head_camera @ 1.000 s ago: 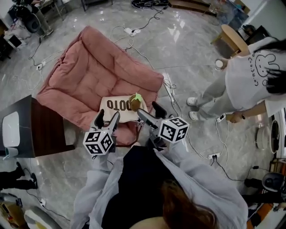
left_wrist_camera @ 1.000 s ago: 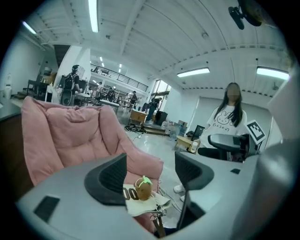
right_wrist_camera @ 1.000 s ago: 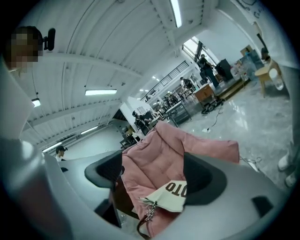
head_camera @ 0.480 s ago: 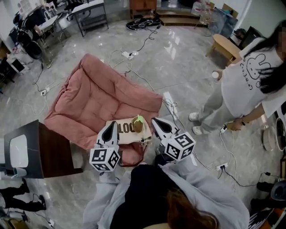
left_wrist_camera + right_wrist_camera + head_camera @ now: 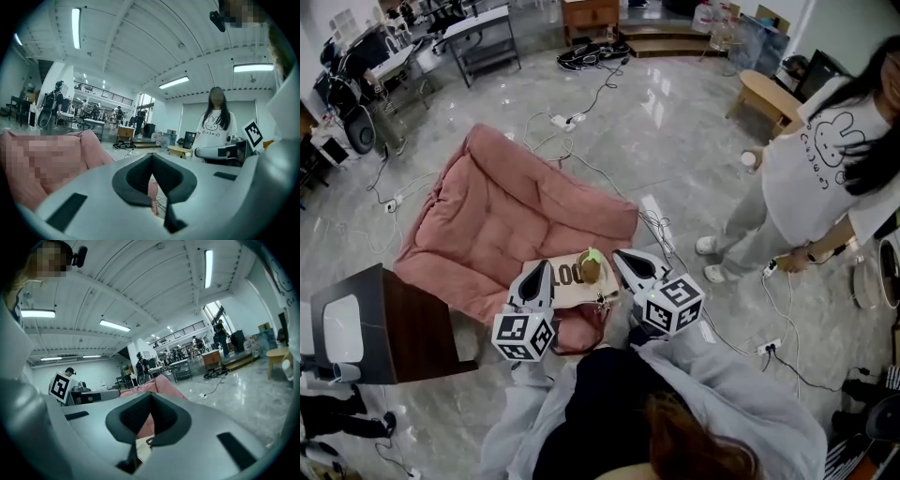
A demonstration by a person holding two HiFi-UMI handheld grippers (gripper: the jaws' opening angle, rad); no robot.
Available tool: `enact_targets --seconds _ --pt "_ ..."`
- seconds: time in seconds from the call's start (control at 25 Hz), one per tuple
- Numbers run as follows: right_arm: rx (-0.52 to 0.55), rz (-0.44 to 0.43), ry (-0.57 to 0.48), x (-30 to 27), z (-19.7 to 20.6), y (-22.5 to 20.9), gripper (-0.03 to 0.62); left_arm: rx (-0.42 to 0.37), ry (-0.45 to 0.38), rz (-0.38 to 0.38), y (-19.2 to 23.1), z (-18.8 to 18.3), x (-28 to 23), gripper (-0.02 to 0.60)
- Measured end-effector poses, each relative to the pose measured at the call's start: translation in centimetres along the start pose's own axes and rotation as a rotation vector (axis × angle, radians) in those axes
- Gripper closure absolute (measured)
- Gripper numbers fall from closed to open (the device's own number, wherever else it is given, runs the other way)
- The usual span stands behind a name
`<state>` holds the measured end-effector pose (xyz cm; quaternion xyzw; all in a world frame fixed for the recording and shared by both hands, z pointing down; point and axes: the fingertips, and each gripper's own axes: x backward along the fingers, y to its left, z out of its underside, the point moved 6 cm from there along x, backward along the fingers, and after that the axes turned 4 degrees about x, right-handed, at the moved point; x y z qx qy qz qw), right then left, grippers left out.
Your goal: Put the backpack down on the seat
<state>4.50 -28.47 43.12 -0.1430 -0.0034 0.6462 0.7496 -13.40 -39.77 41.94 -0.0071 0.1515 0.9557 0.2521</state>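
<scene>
Pink seat (image 5: 502, 211) and backpack (image 5: 577, 289) show whole only overhead; left tongs (image 5: 151, 174) and right tongs (image 5: 149, 416), earlier open, are closed.

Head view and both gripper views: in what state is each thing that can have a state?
left gripper: shut, jaws together.
right gripper: shut, jaws together.
backpack: lying flat at the seat's front edge, between the two grippers.
seat: unfolded on the floor, otherwise bare.
</scene>
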Motion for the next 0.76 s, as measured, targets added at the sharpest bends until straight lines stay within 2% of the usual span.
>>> enact_targets --seconds 0.2,0.56,0.76 --pt "0.007 -0.006 0.012 -0.1 0.0 -0.1 0.586 0.065 -0.011 0.011 -0.5 0.0 0.0 0.567" --pt "-0.012 0.002 0.004 0.0 0.7 0.8 0.586 0.013 0.025 0.024 -1.4 0.7 0.0 0.567" --pt "-0.058 -0.003 0.001 0.2 1.1 1.1 0.586 0.028 0.02 0.044 -1.6 0.7 -0.3 0.568"
